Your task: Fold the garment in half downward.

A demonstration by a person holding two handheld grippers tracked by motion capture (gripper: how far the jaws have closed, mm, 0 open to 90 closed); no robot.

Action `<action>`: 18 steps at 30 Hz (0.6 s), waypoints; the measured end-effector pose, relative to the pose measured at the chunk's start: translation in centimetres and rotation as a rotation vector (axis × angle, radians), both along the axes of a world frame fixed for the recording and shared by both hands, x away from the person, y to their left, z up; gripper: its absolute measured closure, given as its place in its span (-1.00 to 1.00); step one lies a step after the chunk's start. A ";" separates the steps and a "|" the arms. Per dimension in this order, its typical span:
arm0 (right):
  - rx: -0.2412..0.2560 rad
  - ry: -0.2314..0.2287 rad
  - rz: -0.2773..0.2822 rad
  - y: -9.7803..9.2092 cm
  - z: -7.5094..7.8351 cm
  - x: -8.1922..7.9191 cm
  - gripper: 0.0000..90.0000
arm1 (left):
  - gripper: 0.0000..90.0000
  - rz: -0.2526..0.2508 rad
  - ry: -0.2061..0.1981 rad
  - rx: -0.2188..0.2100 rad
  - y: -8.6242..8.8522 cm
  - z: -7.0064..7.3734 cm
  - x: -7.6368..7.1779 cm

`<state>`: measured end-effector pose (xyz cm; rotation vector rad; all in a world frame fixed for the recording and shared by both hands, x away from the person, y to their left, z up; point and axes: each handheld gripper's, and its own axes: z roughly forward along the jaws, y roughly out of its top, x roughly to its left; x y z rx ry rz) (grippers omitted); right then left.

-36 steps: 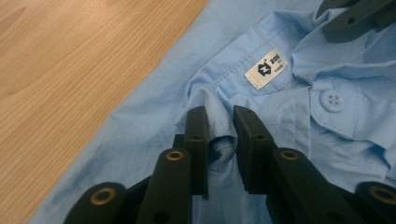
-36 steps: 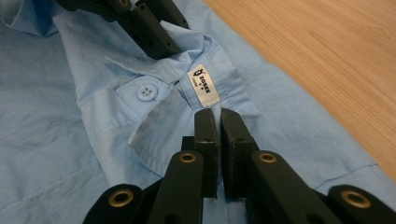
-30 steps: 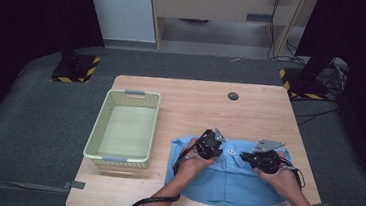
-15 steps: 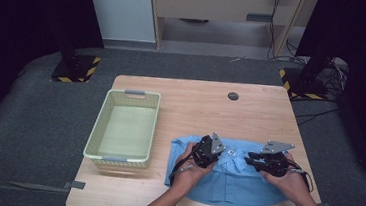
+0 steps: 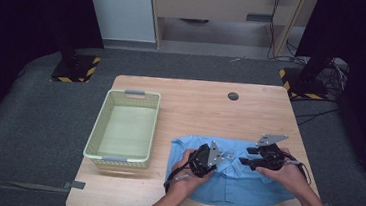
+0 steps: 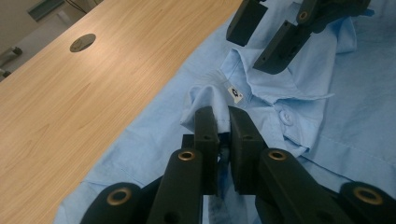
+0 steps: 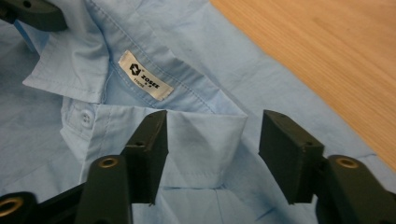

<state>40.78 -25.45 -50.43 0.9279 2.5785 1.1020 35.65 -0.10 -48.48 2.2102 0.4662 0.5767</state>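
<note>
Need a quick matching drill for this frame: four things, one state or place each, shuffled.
1. left gripper
2. right gripper
3. basket
4. shirt

a. empty, at the table's left
b. open over a collar point
c. spread flat, light blue
d. shut on a fold of cloth

Pairs: 1-d, 2-b, 3-a, 4-c
</note>
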 end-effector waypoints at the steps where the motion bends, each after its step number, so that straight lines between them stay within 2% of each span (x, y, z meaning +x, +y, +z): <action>1: -0.005 0.015 0.008 0.1 0.1 0.3 -0.15 | 0.86 -0.002 -0.002 0.002 0.0 0.0 0.0; 2: -0.010 0.038 0.025 0.3 0.2 0.5 -0.21 | 0.86 -0.001 -0.002 0.000 0.0 0.0 0.0; 6: -0.036 0.079 0.064 0.4 0.2 1.2 -0.32 | 0.86 -0.001 -0.003 -0.001 0.1 -0.1 0.0; 10: -0.055 0.117 0.081 0.6 0.1 1.8 -0.24 | 0.86 -0.003 -0.007 0.000 0.1 -0.1 0.0; 13: -0.067 0.142 0.096 0.8 0.0 2.1 -0.08 | 0.86 -0.003 -0.012 0.000 0.1 -0.1 0.0; 15: -0.065 0.154 0.118 0.9 0.1 2.2 0.16 | 0.86 -0.002 -0.011 0.001 0.1 -0.2 -0.1; 18: -0.053 0.134 0.138 1.0 0.4 1.9 0.50 | 0.86 -0.001 -0.008 0.001 0.2 -0.3 -0.1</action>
